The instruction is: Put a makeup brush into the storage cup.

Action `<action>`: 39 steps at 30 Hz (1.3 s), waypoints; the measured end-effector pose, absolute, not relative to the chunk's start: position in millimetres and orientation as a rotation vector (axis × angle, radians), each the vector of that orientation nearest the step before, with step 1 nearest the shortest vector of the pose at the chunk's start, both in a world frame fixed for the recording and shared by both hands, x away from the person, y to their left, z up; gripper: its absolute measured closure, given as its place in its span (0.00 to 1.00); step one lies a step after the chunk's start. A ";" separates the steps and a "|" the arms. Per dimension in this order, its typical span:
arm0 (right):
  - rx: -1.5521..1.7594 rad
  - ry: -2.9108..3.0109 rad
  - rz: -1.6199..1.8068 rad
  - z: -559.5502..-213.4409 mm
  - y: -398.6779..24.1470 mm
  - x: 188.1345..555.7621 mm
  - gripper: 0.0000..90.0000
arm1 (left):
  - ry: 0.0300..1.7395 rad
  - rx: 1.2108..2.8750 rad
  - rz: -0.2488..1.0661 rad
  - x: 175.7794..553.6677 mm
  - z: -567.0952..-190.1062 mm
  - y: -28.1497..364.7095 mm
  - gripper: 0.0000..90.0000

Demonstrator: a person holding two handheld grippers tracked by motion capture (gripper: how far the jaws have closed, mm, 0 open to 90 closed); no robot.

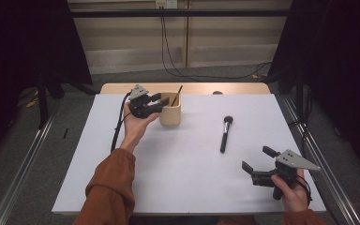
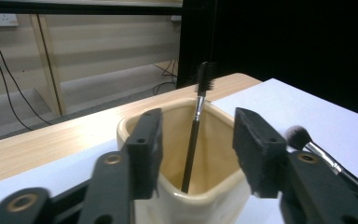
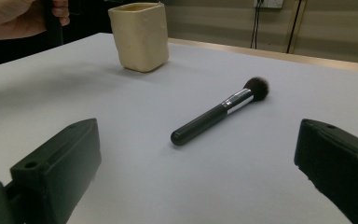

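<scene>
A cream square cup (image 1: 170, 112) (image 3: 140, 37) stands at the back left of the white mat (image 1: 183, 183). A thin black spoolie brush (image 1: 176, 95) (image 2: 193, 140) leans upright inside it. My left gripper (image 1: 160, 101) (image 2: 199, 122) hovers at the cup's left rim (image 2: 200, 205), open, and its pads touch neither the brush nor the cup. A black powder brush (image 1: 225, 133) (image 3: 219, 112) (image 2: 307, 142) lies flat on the mat to the cup's right, bristles pointing away from me. Near the front right my right gripper (image 1: 257, 158) (image 3: 200, 144) stands open, pointing at that brush with nothing between its jaws.
The mat covers a wooden table whose bare strip (image 1: 187, 88) shows along the far edge, with a small dark spot (image 1: 217, 93) on it. Cables (image 1: 168, 56) run down the back wall onto the floor. Dark curtains flank both sides.
</scene>
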State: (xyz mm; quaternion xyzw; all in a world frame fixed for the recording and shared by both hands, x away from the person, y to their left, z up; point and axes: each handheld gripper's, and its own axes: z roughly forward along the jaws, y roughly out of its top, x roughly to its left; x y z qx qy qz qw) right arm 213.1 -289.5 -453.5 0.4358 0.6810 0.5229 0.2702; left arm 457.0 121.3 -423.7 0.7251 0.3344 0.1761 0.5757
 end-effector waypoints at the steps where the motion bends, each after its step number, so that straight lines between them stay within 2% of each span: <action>1: 1.174 1.835 1.409 -453.4 -289.5 212.9 0.00 | 0.797 1.694 0.414 454.4 -422.8 123.2 0.51; 4: 1.173 1.835 1.409 -453.3 -289.1 213.2 0.00 | 0.808 1.698 0.411 450.7 -420.4 125.8 0.41; 10: 1.169 1.834 1.409 -453.1 -289.0 213.4 0.00 | 0.822 1.695 0.416 442.0 -417.0 133.0 0.33; 13: 1.168 1.833 1.409 -453.0 -289.2 213.6 0.00 | 0.848 1.697 0.416 438.7 -413.9 139.4 0.23; 16: 1.164 1.836 1.407 -453.0 -289.1 213.8 0.00 | 0.843 1.686 0.417 435.6 -411.6 142.3 0.22; 23: 1.165 1.835 1.406 -452.9 -289.0 213.6 0.00 | 0.852 1.684 0.406 426.2 -408.5 148.8 0.09; 31: 1.166 1.835 1.404 -453.0 -288.8 213.9 0.00 | 0.859 1.671 0.393 414.6 -408.0 156.6 0.04; 39: 1.166 1.835 1.403 -453.2 -289.0 214.3 0.00 | 0.852 1.682 0.413 403.8 -404.0 164.7 0.04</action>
